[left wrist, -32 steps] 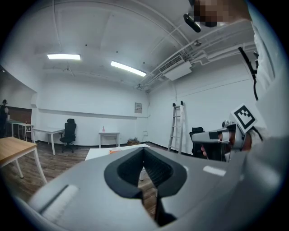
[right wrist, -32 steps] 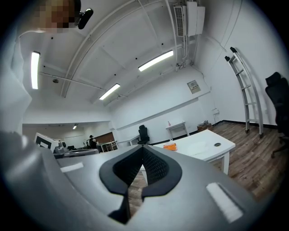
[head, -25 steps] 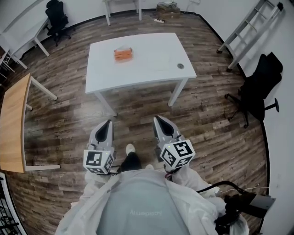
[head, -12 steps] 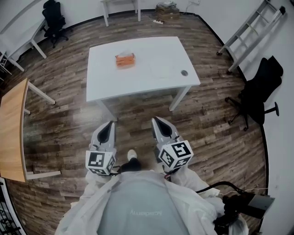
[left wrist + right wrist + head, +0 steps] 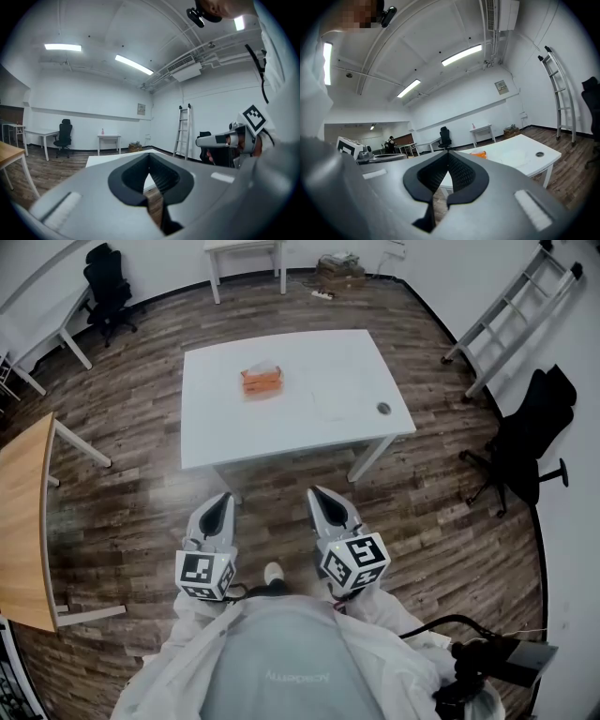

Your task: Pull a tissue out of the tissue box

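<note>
The orange tissue box (image 5: 262, 381) sits on the white table (image 5: 319, 427), left of the middle, with a white tissue sticking out of its top. Both grippers are held side by side over the wood floor, short of the table's near edge and pointing at it. My left gripper (image 5: 223, 499) is shut and holds nothing; in its own view the jaw tips (image 5: 150, 155) meet over the table edge. My right gripper (image 5: 315, 492) is shut and empty as well. Past its tips (image 5: 447, 153), the right gripper view shows the tissue box (image 5: 478, 153) far off on the table (image 5: 520, 157).
A round cable hole (image 5: 383, 409) is near the table's right edge. A ladder (image 5: 506, 320) leans on the right wall, with a black office chair (image 5: 525, 437) below it. A wooden table (image 5: 23, 521) stands at left, another chair (image 5: 101, 287) at the back left.
The table and tissue box have slid lower and nearer in the head view as the person walked towards them. Both grippers kept their shut, side-by-side pose.
</note>
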Available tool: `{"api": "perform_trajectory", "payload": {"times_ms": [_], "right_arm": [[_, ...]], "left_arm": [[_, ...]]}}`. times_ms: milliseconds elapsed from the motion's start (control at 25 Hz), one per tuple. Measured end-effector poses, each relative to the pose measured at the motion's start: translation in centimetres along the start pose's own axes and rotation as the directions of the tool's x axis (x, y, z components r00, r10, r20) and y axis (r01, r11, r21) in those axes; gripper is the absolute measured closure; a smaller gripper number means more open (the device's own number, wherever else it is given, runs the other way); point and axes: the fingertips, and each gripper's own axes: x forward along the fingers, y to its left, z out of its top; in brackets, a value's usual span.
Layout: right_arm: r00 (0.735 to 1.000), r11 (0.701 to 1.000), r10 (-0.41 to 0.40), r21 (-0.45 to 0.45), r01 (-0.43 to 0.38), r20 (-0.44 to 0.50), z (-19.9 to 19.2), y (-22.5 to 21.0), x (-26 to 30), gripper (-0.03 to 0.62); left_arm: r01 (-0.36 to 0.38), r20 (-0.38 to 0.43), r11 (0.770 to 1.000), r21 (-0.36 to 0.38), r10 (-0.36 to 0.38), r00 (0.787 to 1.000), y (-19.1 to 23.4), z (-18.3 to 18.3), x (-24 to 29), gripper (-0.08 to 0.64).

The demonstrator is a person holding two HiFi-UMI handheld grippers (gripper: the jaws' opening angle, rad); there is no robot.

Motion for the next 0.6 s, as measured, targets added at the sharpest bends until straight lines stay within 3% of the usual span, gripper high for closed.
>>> {"api": "perform_trajectory", "payload": {"times_ms": [600], "right_arm": [[0.997, 0.997, -0.071, -0.034, 0.071, 0.006, 1.2, 0.3, 4.3, 0.592]], "left_arm": [[0.032, 0.034, 0.999, -0.014, -0.031, 0.999, 5.3, 0.8, 2.0, 0.560]]}}
